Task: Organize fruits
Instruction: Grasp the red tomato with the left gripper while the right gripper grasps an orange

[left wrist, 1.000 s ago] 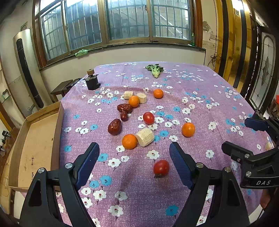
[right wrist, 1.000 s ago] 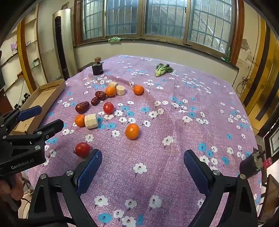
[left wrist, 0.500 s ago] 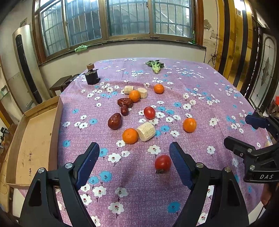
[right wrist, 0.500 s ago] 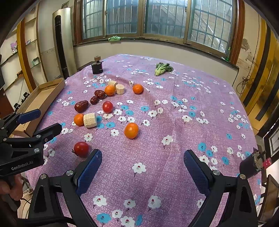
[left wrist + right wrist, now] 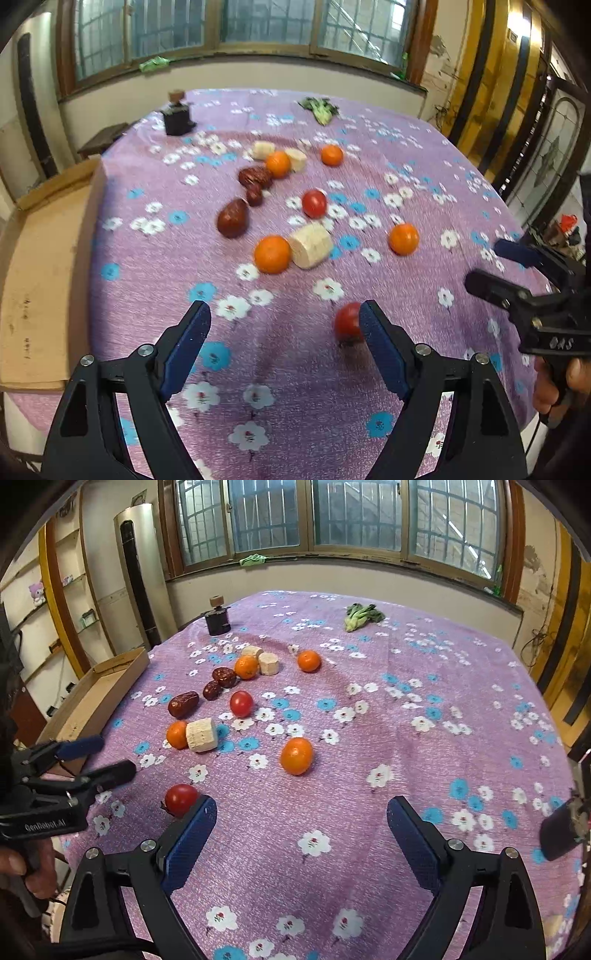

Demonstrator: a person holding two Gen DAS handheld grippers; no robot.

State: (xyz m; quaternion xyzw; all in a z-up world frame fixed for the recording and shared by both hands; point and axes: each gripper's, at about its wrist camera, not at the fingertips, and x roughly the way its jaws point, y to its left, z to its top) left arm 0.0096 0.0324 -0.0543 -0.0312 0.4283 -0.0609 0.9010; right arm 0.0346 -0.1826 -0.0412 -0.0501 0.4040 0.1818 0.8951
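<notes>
My left gripper (image 5: 284, 314) hangs with its fingers spread wide and empty, the nearest cherry tomato (image 5: 347, 323) just inside its right finger on the floral-cloth surface (image 5: 295, 369). My right gripper (image 5: 301, 812) is likewise released, gripping nothing. Beyond that tomato lie a mandarin (image 5: 272, 254) touching a pale cut chunk (image 5: 311, 245), then red dates (image 5: 232, 218) and more mandarins.
</notes>
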